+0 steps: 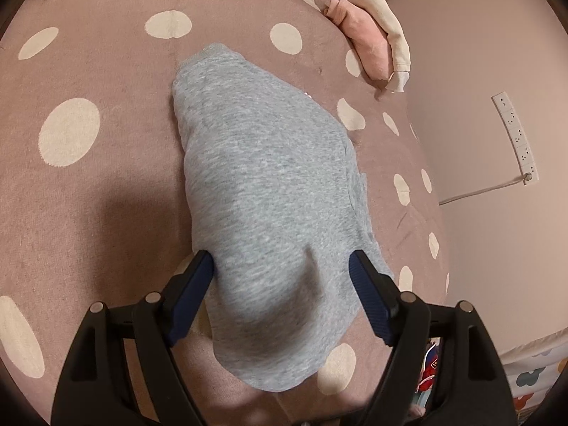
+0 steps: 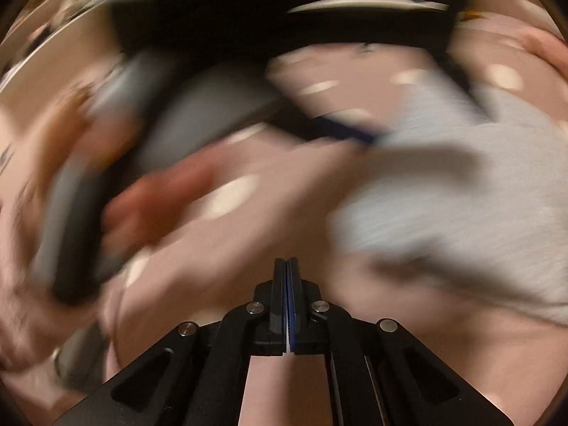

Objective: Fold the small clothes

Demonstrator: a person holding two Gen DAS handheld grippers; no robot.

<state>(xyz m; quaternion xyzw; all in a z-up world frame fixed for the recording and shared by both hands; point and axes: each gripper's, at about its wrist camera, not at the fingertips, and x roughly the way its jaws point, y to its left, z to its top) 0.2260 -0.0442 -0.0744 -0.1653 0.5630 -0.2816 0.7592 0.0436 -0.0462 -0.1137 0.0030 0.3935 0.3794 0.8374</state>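
Grey garment (image 1: pixel 269 184) is seen lying on the spotted blanket (image 1: pixel 71 184), apparently folded narrow; more folds are judged left. It is straddled by the wide-open, empty left gripper (image 1: pixel 280 269). Nothing is held by the closed right gripper (image 2: pixel 287 266).

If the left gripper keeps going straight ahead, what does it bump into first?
Most likely the grey garment. The left gripper is open with the cloth's near end bulging up between its fingers, so it would meet that cloth almost at once, though exact depth is unclear.
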